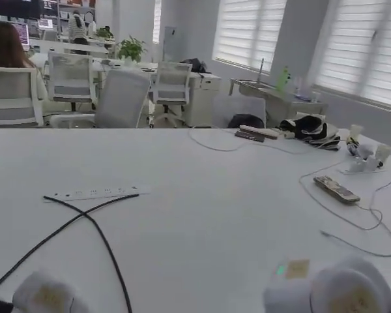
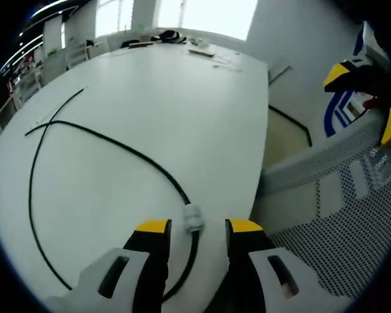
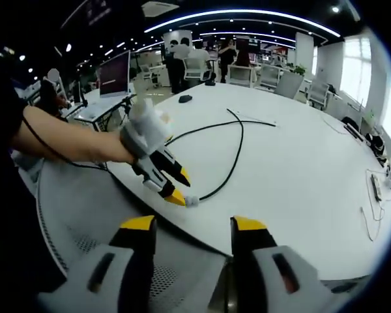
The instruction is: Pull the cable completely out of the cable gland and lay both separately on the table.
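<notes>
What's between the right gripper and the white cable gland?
Between the right gripper and the cable gland lie the table edge and a grey mesh chair, in the right gripper view.

Black cable (image 2: 137, 156), white cable gland (image 2: 193, 217), white table (image 2: 182, 98); left tongs (image 2: 199, 226) and right tongs (image 3: 193, 223) yellow-tipped.

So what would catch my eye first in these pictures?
Probably the long black cable, crossing over itself on the big white table. At its near end sits a small white gland, between the open yellow-tipped jaws of the left gripper. The right gripper hovers just off the table's edge, jaws open and holding nothing.
</notes>
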Demonstrator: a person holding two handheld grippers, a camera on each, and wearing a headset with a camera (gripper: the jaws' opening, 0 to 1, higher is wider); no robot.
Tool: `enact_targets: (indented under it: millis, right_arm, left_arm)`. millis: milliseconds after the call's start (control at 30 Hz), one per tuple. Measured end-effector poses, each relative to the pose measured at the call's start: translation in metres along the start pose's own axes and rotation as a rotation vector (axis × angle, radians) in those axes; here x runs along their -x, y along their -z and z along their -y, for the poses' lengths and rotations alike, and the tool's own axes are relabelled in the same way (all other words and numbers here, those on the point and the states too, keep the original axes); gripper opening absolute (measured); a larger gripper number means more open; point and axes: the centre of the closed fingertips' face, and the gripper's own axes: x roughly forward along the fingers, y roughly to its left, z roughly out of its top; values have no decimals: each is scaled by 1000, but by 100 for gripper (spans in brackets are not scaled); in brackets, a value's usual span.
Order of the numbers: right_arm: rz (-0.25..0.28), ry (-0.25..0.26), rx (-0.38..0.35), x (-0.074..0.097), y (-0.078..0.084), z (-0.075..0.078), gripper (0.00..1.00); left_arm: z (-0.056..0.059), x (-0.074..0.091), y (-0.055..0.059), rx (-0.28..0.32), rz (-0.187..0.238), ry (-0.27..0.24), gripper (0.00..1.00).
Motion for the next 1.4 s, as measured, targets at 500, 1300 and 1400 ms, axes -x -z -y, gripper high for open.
enact_targets:
  millis: [500,1300,1400]
  right_arm:
    - [20,15,-14,8,-2,12,47]
    - [-5,-246,124,-37,-34,-25,43]
    - [-2,-302,155,-43,-44,-31,41]
  left_arm:
    - [-8,-22,7,54,-2,-17,17]
    - [1,120,-22,-111,144,-34,17]
    - [8,135,-24,-192,151,-30,17]
